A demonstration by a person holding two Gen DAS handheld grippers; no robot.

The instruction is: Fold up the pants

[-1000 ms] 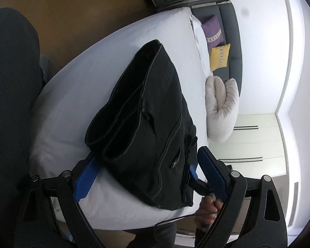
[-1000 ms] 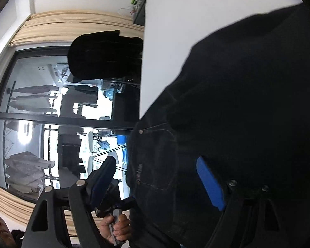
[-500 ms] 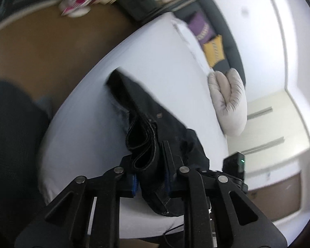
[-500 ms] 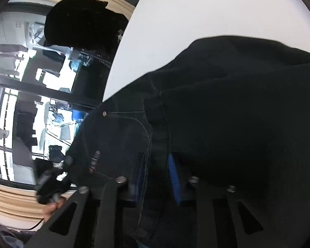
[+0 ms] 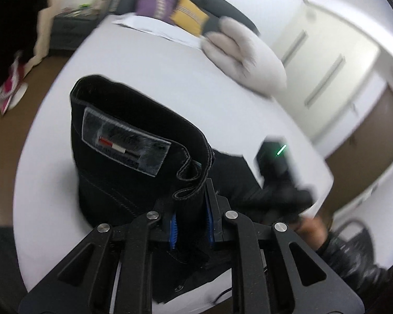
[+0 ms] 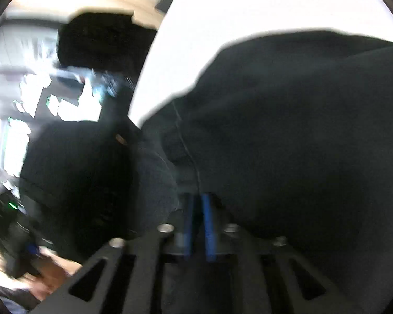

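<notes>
Black jeans lie bunched on the white bed, waistband up with a grey brand patch showing. My left gripper is shut on the waistband by a belt loop and holds it raised. My right gripper is shut on a fold of the same jeans, which fill most of the right wrist view. The right gripper's body with a green light shows in the left wrist view, just right of the jeans. Both views are blurred.
A rolled off-white pillow lies at the far side of the bed, with purple and yellow cushions beyond. White wardrobe doors stand to the right. Brown floor with pink shoes lies to the left.
Both grippers went from open around the jeans to shut on them. The waistband has been lifted and turned, so the patch now faces the left camera.
</notes>
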